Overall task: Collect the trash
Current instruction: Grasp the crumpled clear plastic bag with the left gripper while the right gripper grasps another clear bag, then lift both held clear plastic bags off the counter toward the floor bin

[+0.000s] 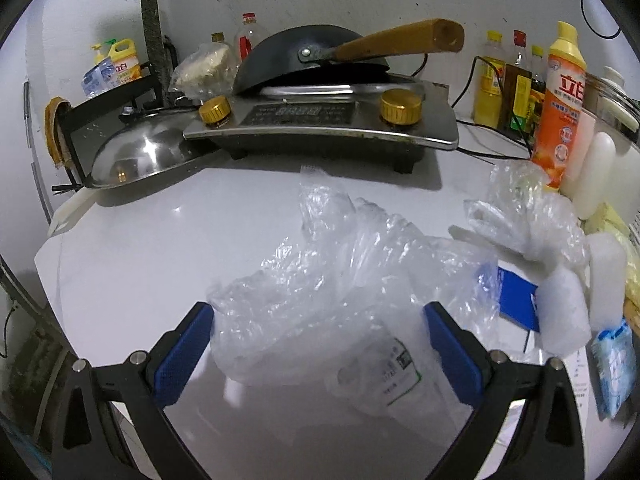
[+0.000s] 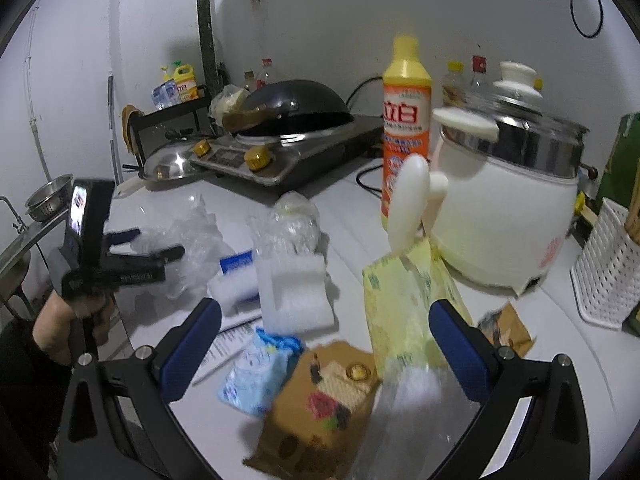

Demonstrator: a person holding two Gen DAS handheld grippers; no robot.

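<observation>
My left gripper (image 1: 318, 322) is open, its blue pads on either side of a crumpled clear plastic bag (image 1: 320, 280) lying on the white counter (image 1: 140, 248). A second clear bag (image 1: 528, 208) lies to the right by white foam blocks (image 1: 564, 308). My right gripper (image 2: 326, 322) is open above a brown snack packet (image 2: 316, 408), a yellow wrapper (image 2: 404, 300), a blue-white wrapper (image 2: 256, 372) and white foam (image 2: 296, 292). The left gripper (image 2: 148, 248) also shows in the right wrist view, by the clear bag (image 2: 192, 236).
An induction cooker (image 1: 320, 120) with a black wok (image 1: 312, 56) stands at the back, a steel lid (image 1: 140, 156) beside it. An orange detergent bottle (image 2: 406, 128), a white electric pot (image 2: 508, 192) and a white basket (image 2: 608, 264) stand on the right. Oil bottles (image 1: 504, 84) line the wall.
</observation>
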